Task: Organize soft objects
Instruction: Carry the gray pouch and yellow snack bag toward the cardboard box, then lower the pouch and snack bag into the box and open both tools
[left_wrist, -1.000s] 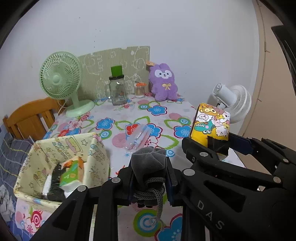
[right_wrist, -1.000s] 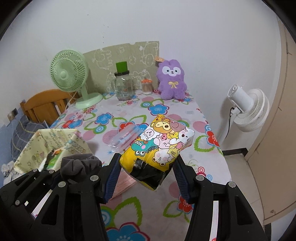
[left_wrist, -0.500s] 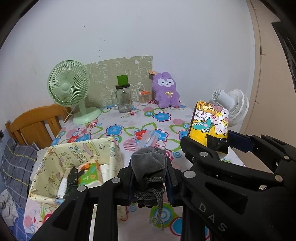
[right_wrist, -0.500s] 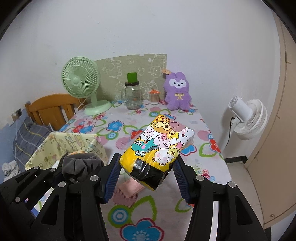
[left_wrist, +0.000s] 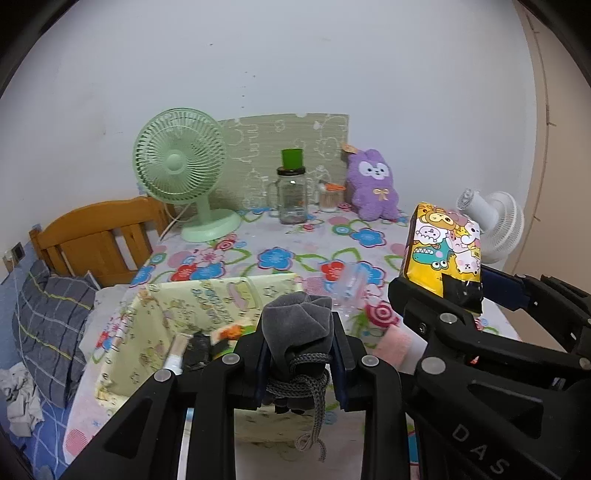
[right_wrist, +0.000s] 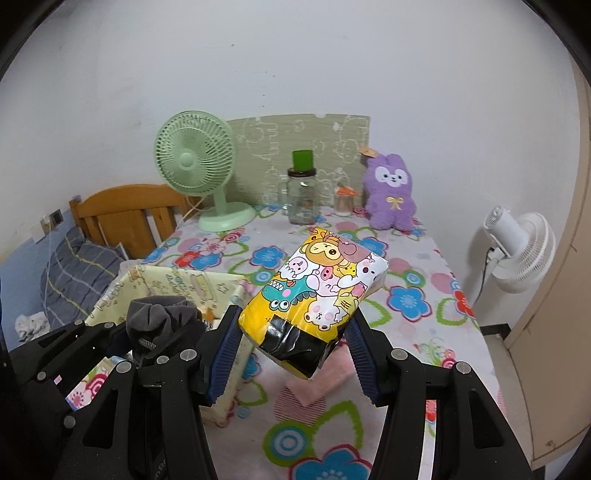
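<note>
The left gripper (left_wrist: 301, 354) was clamped on a grey pouch (left_wrist: 298, 325); its dangling cord (left_wrist: 317, 406) showed only from the left wrist. The right gripper (right_wrist: 291, 350) was clamped on a cartoon tissue pack (right_wrist: 317, 288).

Both hand-held grippers were drawn back and slightly up from the surface (right_wrist: 406, 299). More of the fabric storage box (left_wrist: 155, 321) was brought into view beneath the grey drawstring pouch (left_wrist: 297, 325). A pink folded cloth (right_wrist: 314, 384) was revealed below the cartoon-printed tissue pack (right_wrist: 317, 291).

A home bedroom: a wooden bed headboard (right_wrist: 122, 214), a grey checked pillow (left_wrist: 48, 325), a flower-patterned tablecloth (right_wrist: 406, 280), a purple plush rabbit (right_wrist: 391, 195).
</note>
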